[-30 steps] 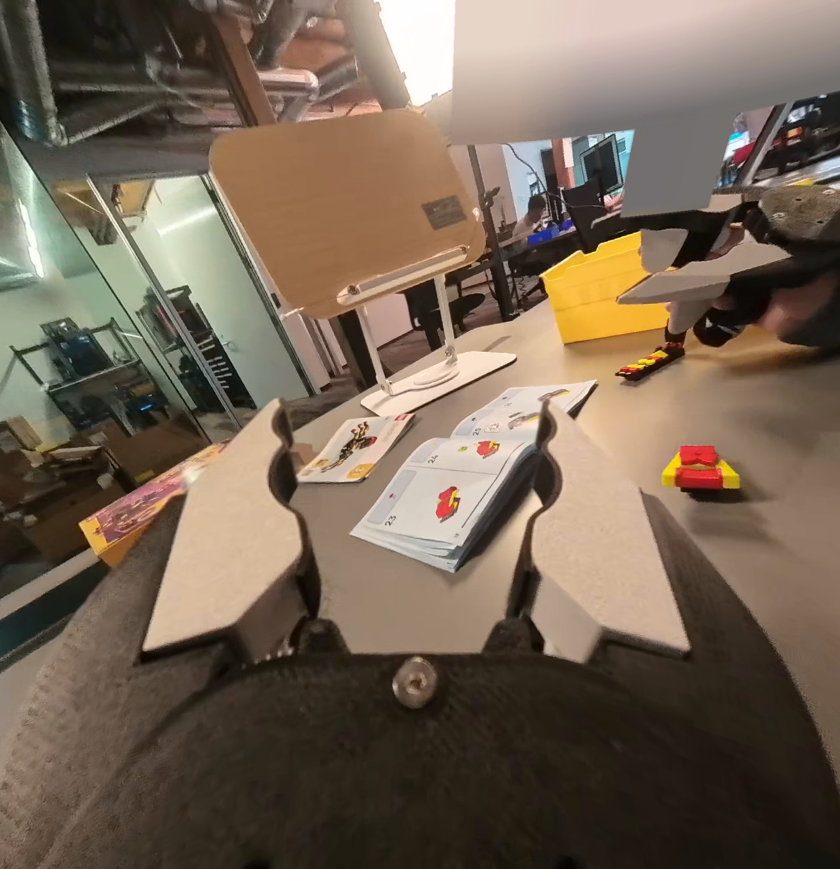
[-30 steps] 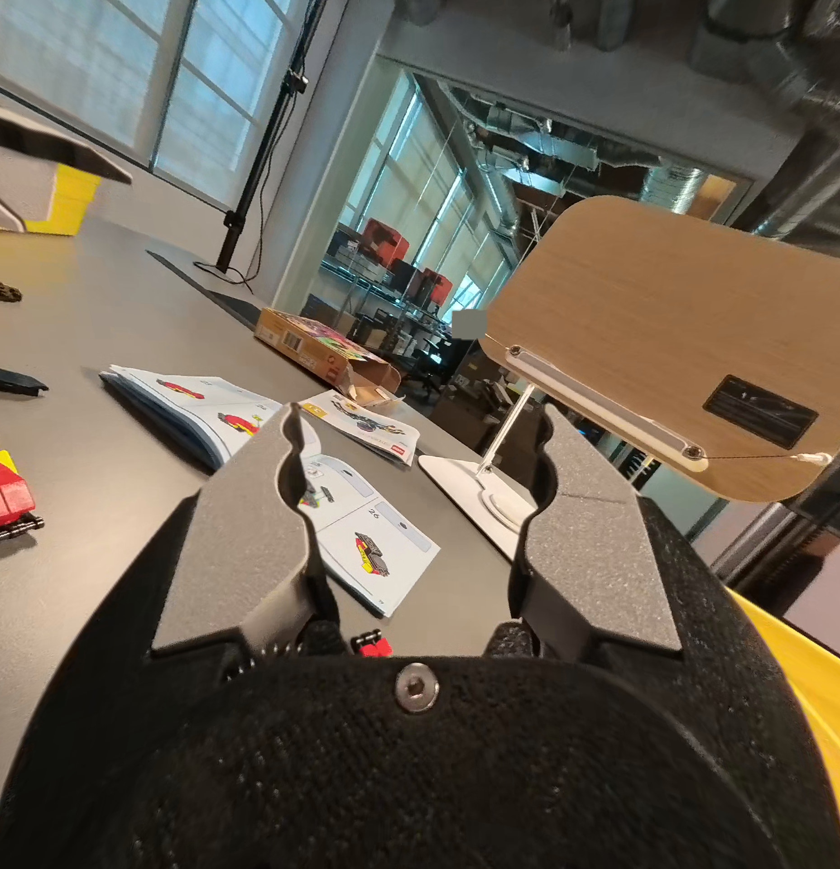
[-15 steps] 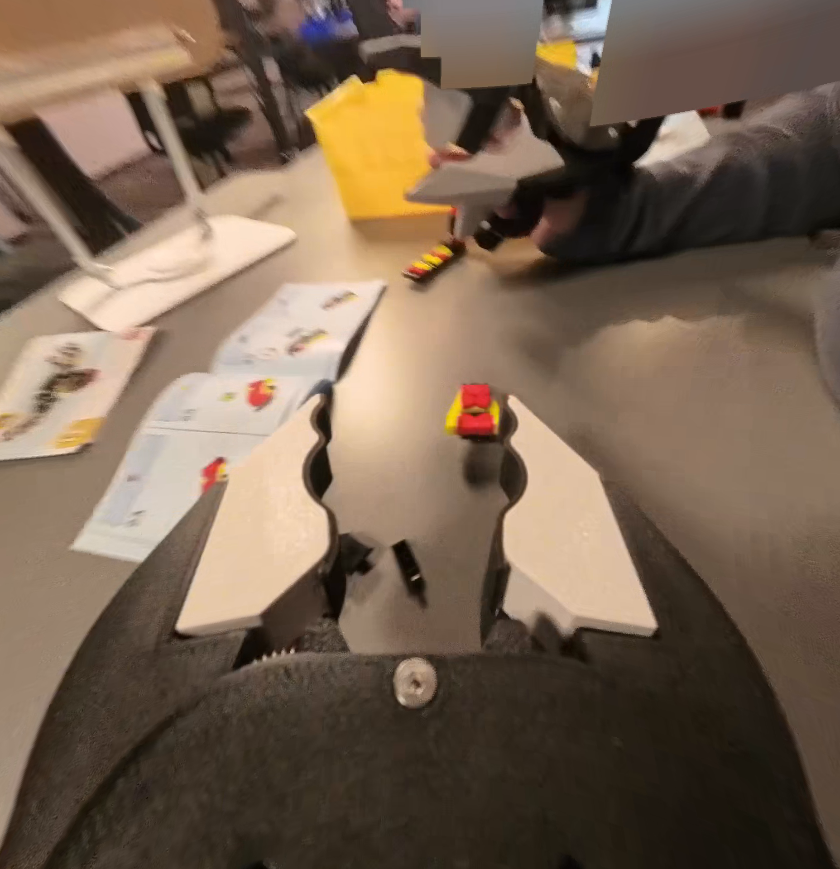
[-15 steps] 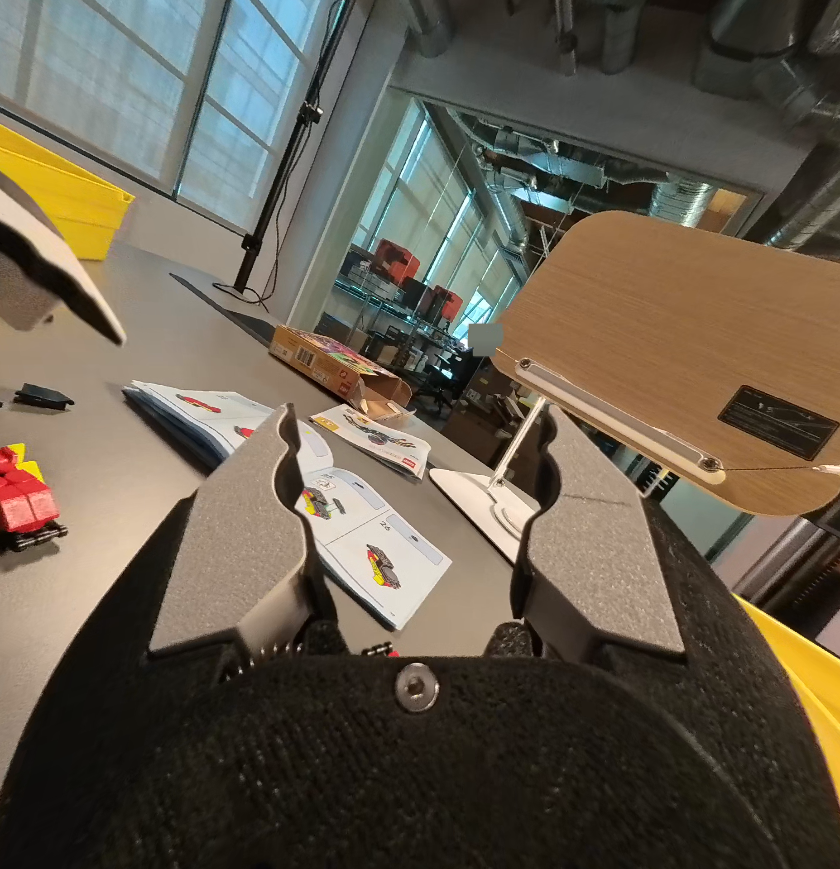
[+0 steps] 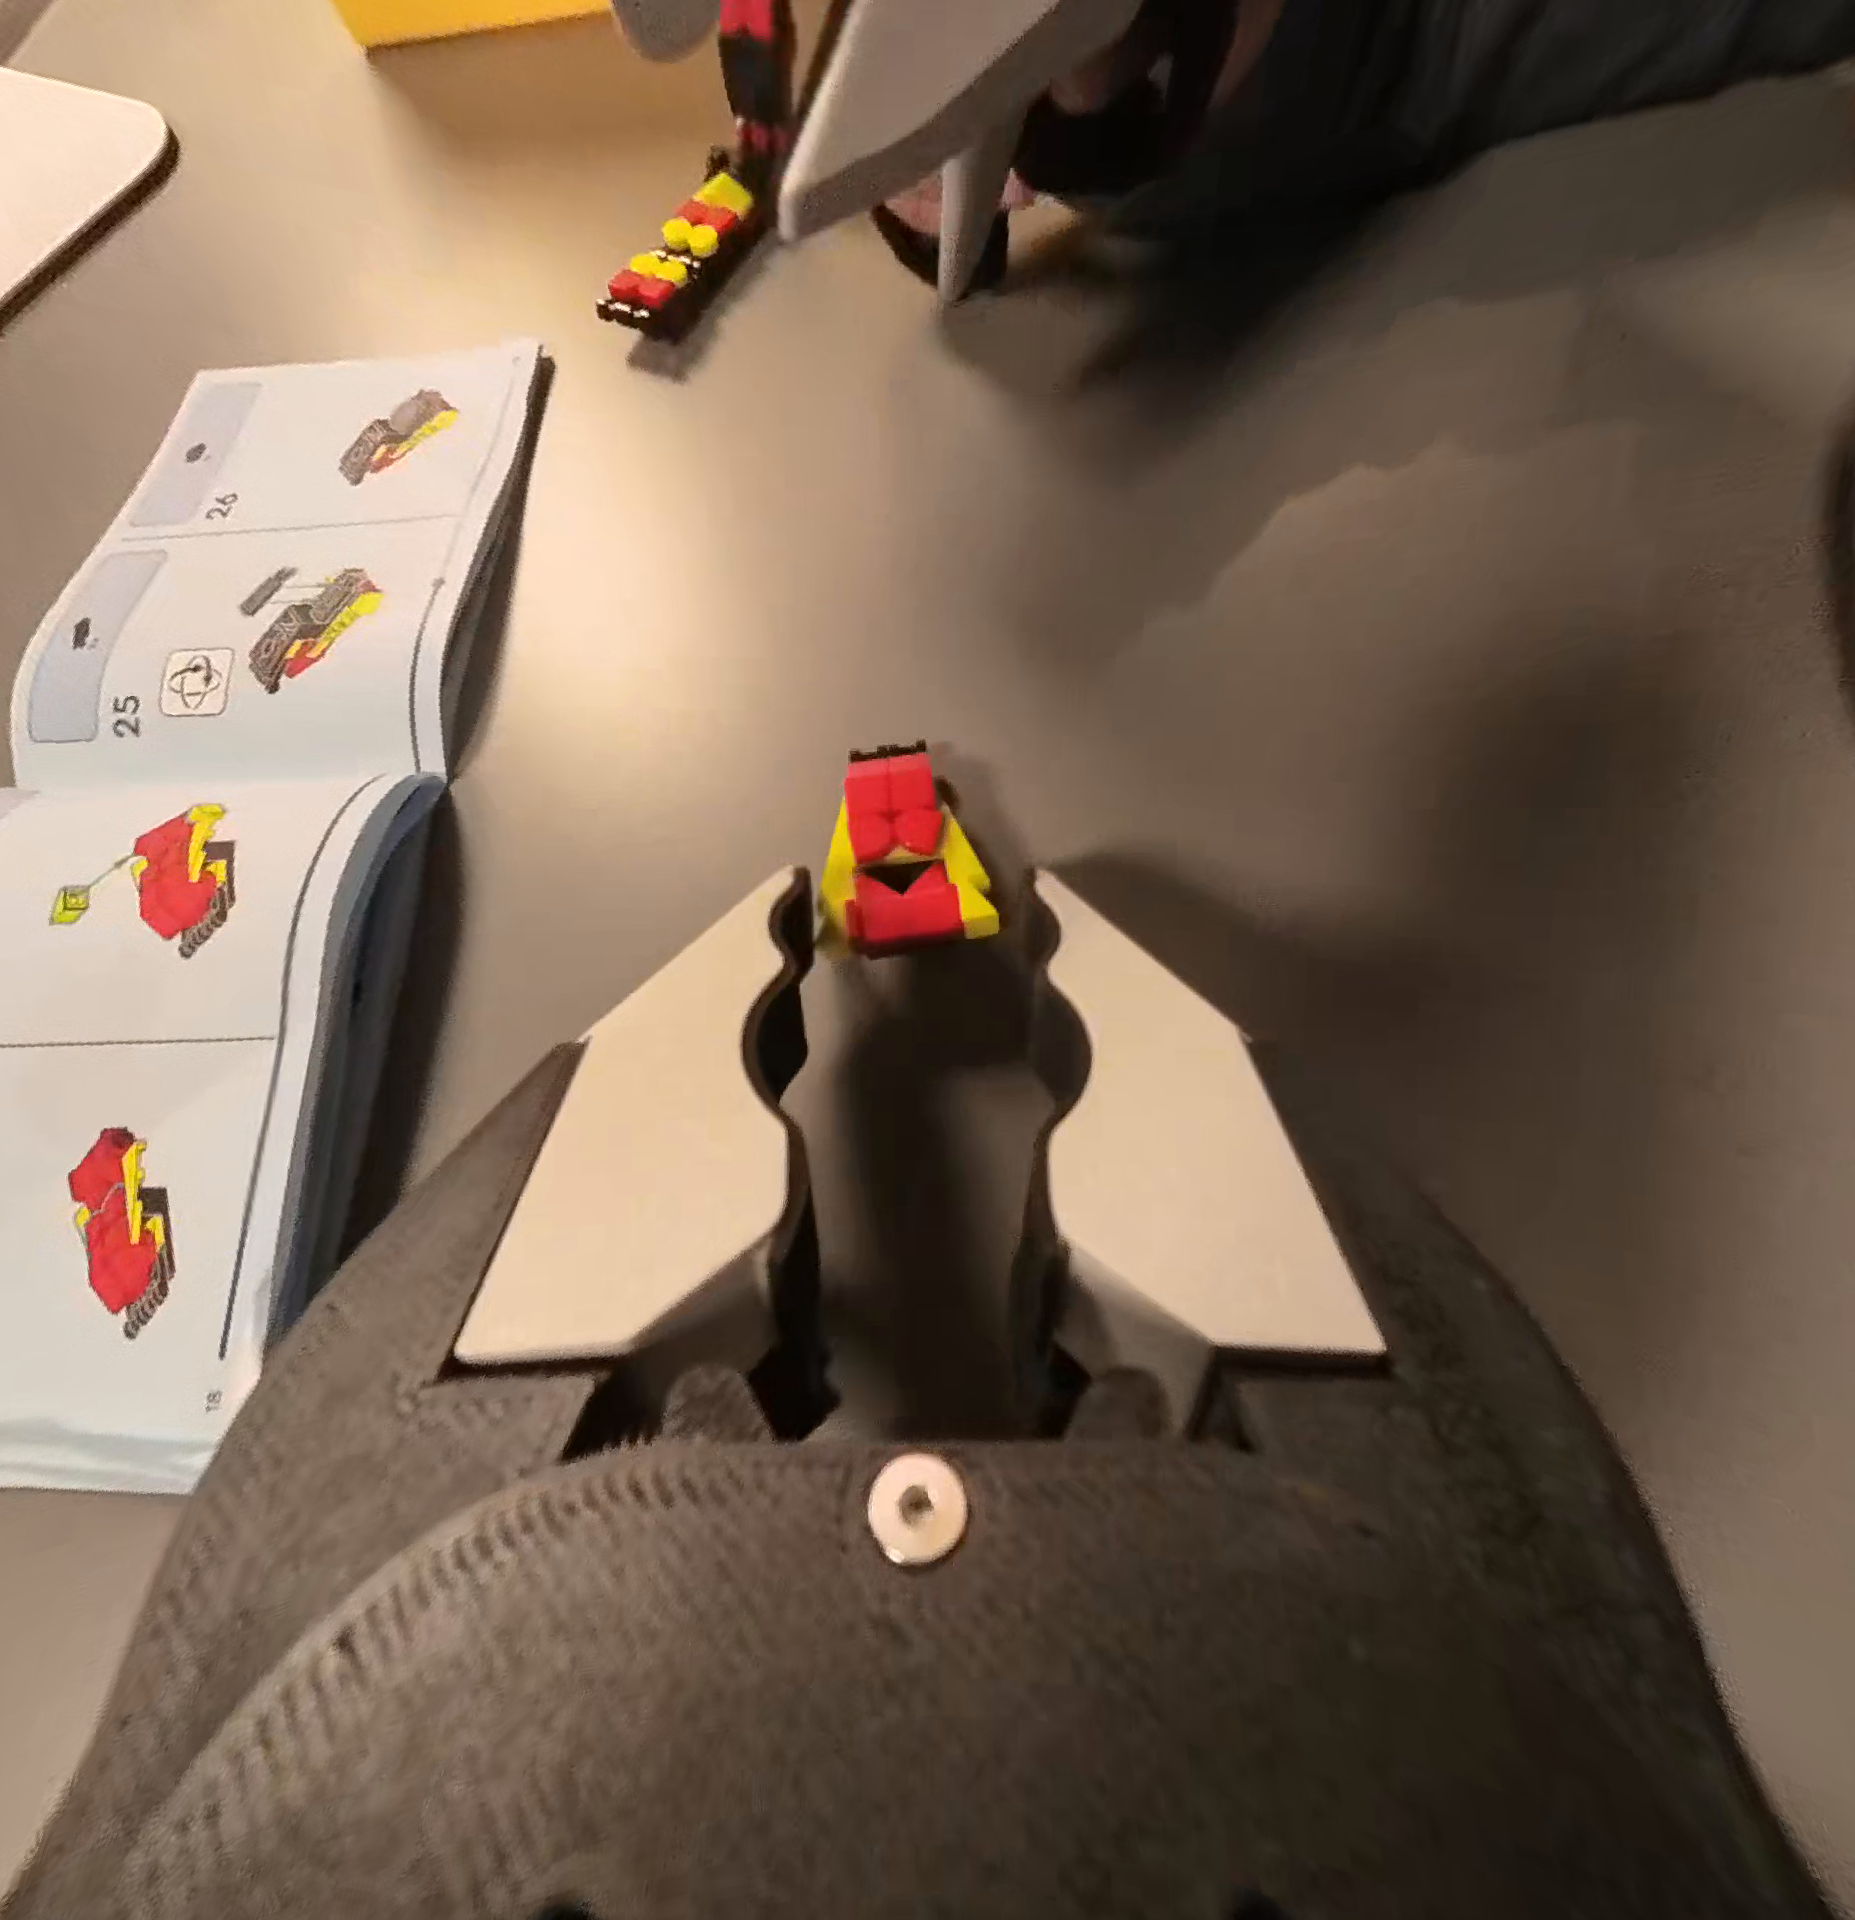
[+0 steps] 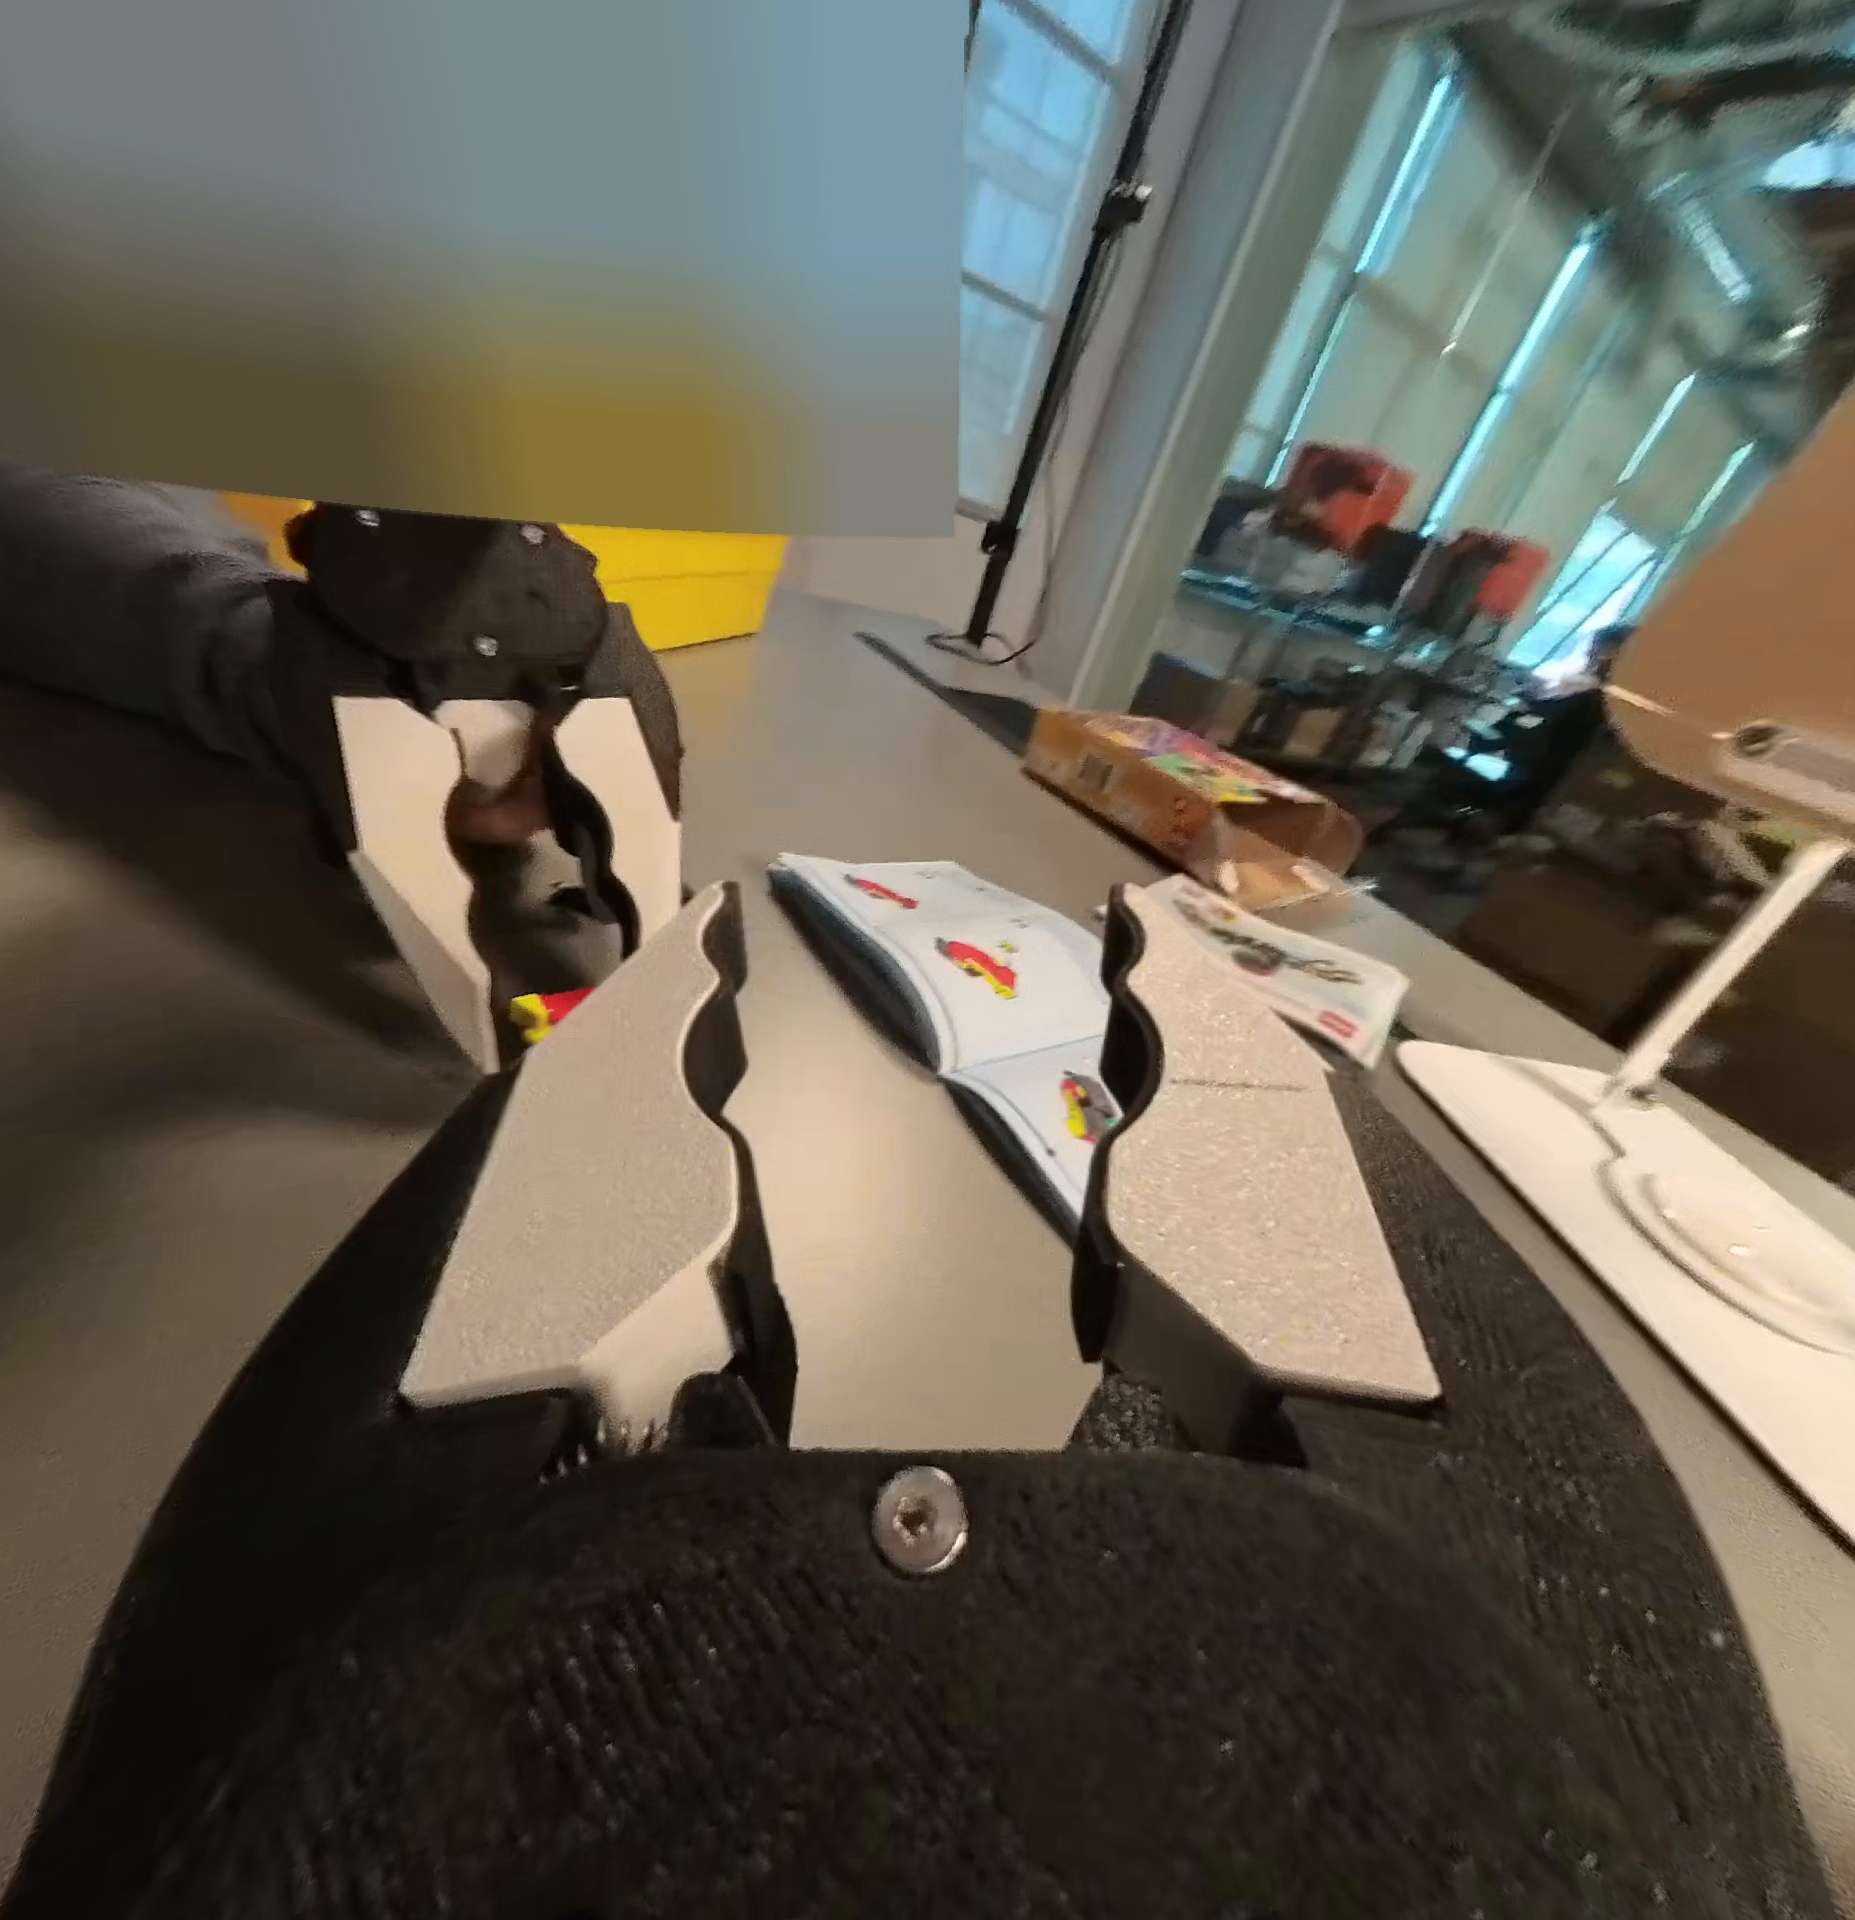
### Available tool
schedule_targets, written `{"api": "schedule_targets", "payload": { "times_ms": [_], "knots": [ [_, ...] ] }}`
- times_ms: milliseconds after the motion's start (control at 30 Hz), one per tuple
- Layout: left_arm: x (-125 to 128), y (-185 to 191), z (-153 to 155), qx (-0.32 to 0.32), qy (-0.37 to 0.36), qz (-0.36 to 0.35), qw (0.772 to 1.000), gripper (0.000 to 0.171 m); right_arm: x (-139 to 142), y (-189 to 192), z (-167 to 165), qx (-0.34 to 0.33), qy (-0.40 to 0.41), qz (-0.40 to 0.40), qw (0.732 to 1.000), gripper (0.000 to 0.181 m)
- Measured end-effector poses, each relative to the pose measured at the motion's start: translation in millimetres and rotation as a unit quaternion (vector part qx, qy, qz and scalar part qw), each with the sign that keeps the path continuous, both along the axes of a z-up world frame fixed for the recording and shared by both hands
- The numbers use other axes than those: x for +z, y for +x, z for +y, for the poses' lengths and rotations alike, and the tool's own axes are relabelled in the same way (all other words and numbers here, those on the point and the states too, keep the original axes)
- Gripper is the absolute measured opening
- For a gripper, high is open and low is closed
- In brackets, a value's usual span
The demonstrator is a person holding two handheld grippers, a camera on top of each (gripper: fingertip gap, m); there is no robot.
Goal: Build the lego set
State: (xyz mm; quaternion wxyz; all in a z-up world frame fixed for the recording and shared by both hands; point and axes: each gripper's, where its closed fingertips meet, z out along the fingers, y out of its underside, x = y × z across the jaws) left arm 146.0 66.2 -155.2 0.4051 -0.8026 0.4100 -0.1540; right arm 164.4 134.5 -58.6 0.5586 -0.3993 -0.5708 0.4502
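A small red and yellow lego build sits on the grey table. My left gripper is open, with its fingertips on either side of the build's near end and a small gap on each side. The right wrist view shows this gripper pointing down over the build. A long black lego strip with red and yellow pieces lies farther off, next to my right gripper. My right gripper is open and empty, low over the table.
An open instruction booklet lies left of the build and also shows in the right wrist view. A leaflet, a cardboard box, a white stand base and a yellow bin are on the table.
My left gripper has swung down and forward to the red and yellow build, so its tips now flank it. My right gripper has turned left and tilted down toward the table.
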Motion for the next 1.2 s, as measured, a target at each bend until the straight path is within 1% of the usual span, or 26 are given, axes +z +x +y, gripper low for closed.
{"api": "schedule_targets", "payload": {
  "times_ms": [67,133,200,300,333,367,400,467,533,600,633,667,700,767,800,900,1000,1100,1200],
  "knots": [
    [-3,0,-1,-0.003,0.007,0.018,1.0,0.035,-4,0,-7,0.021,-0.008,-0.019,1.0,0.058],
    [-1,0,0,-0.004,0.027,0.026,0.999,0.035,-12,-2,-16,0.052,-0.027,-0.056,0.997,0.047],
    [3,-1,2,-0.006,0.056,0.035,0.998,0.035,-23,-5,-25,0.076,-0.065,-0.108,0.989,0.047],
    [16,-1,5,-0.013,0.145,0.052,0.988,0.034,-41,-9,-32,0.084,-0.137,-0.183,0.97,0.045],
    [22,-1,6,-0.017,0.185,0.062,0.981,0.034,-49,-9,-33,0.083,-0.166,-0.213,0.959,0.04],
    [27,0,5,-0.025,0.223,0.074,0.972,0.034,-56,-9,-37,0.092,-0.198,-0.239,0.946,0.04],
    [30,2,3,-0.039,0.257,0.088,0.962,0.034,-58,-8,-44,0.115,-0.236,-0.254,0.931,0.039],
    [37,6,0,-0.054,0.309,0.11,0.943,0.035,-51,-6,-58,0.167,-0.33,-0.251,0.894,0.035],
    [43,13,-7,-0.072,0.343,0.112,0.93,0.034,-44,-4,-71,0.221,-0.419,-0.251,0.844,0.032],
    [47,18,-12,-0.088,0.362,0.111,0.921,0.034,-40,-3,-79,0.254,-0.477,-0.252,0.803,0.031],
    [46,19,-13,-0.094,0.365,0.113,0.919,0.034,-35,-3,-82,0.271,-0.497,-0.245,0.787,0.029],
    [45,19,-14,-0.097,0.366,0.117,0.918,0.035,-33,-2,-83,0.279,-0.508,-0.242,0.778,0.027],
    [46,21,-15,-0.102,0.372,0.118,0.915,0.034,-34,-2,-84,0.28,-0.508,-0.246,0.776,0.024],
    [49,24,-20,-0.111,0.383,0.107,0.911,0.034,-34,0,-86,0.29,-0.494,-0.249,0.78,0.02],
    [50,25,-21,-0.111,0.384,0.102,0.911,0.035,-33,1,-87,0.29,-0.483,-0.25,0.788,0.018],
    [46,22,-18,-0.103,0.368,0.101,0.918,0.037,-37,2,-87,0.274,-0.424,-0.257,0.824,0.018],
    [45,18,-15,-0.093,0.353,0.096,0.926,0.045,-44,2,-83,0.243,-0.333,-0.267,0.871,0.018],
    [39,10,-10,-0.08,0.332,0.103,0.934,0.053,-47,3,-78,0.222,-0.233,-0.256,0.912,0.018],
    [38,-4,-6,-0.058,0.323,0.111,0.938,0.054,-53,6,-71,0.193,-0.081,-0.24,0.948,0.017]
  ]
}}
